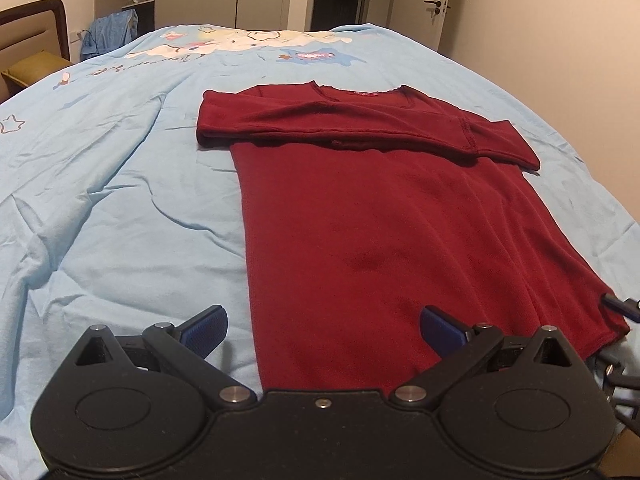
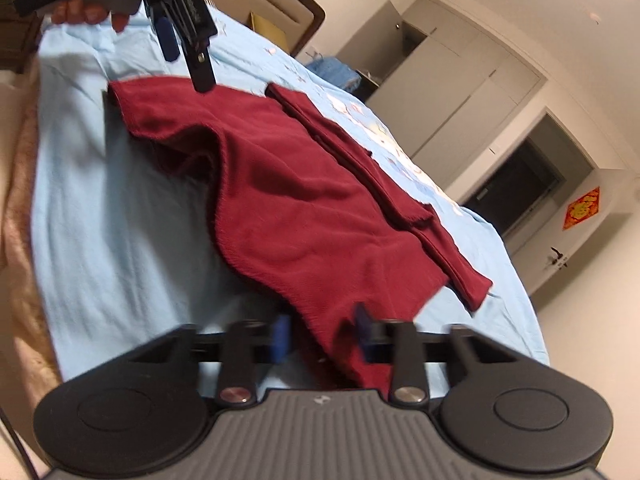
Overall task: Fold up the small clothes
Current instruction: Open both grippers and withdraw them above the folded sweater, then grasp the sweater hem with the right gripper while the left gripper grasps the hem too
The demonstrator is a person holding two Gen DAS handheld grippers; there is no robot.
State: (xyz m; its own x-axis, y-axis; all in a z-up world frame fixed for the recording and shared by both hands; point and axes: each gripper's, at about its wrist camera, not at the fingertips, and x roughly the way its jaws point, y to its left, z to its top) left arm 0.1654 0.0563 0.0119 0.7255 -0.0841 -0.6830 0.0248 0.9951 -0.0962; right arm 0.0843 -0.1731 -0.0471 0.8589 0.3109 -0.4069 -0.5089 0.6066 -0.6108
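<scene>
Dark red knit long-sleeved top [image 1: 360,220], lying on light blue bed sheet [image 1: 120,200]: right tongs [image 2: 322,336] pinching hem corner; left tongs [image 1: 324,330] gaping wide, needing opposite corner before lifting evenly.

From the left wrist view, bare blue bedsheet [image 1: 120,184] lay open from 9 to 11 o'clock of the dark red long-sleeved shirt [image 1: 380,220]. The folded sleeves [image 1: 360,128] barred the 12 o'clock end. At 4 o'clock the right gripper [image 1: 622,306] crowded the hem corner; the headboard [image 1: 36,28] stood far off at 10.
</scene>
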